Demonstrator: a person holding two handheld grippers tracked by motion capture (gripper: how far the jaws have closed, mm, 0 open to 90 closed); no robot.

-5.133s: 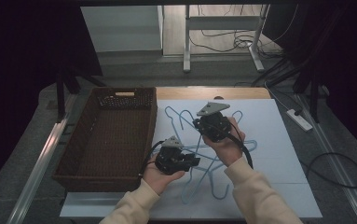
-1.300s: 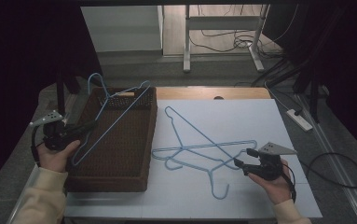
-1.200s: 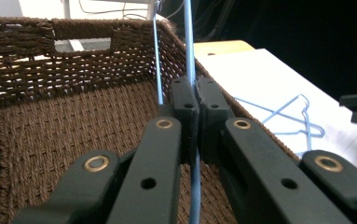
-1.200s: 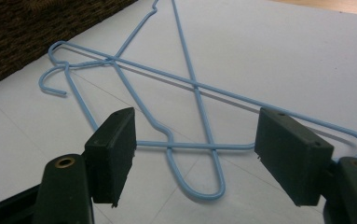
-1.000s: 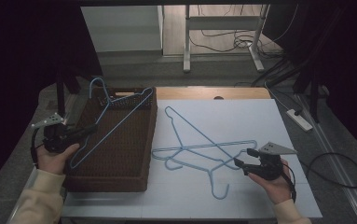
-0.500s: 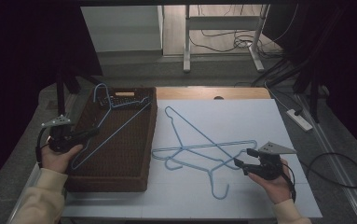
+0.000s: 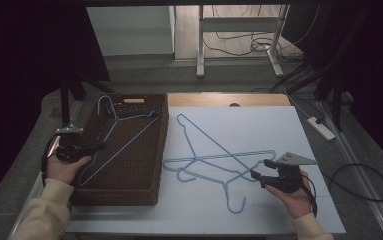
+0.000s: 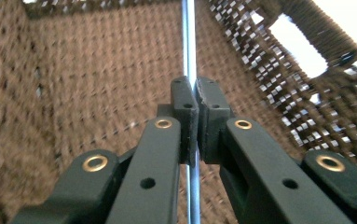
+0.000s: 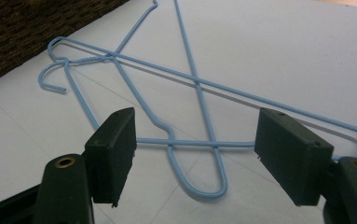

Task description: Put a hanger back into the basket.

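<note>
White tabletop (image 7: 259,125) bore crossed wire hangers (image 7: 214,162) just ahead of the gaping right gripper (image 7: 260,170), while the left gripper (image 7: 99,146) pinched a hanger (image 7: 124,132) over the wicker basket (image 7: 124,190).

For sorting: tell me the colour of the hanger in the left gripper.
Light blue hanger, clearest in the high view.

Overhead front view, two close jaw-cams

Light blue and brown
Light blue wire hangers (image 7: 214,160), dark brown woven basket (image 7: 144,150), white table top (image 7: 259,125), black grippers (image 7: 260,175).
</note>
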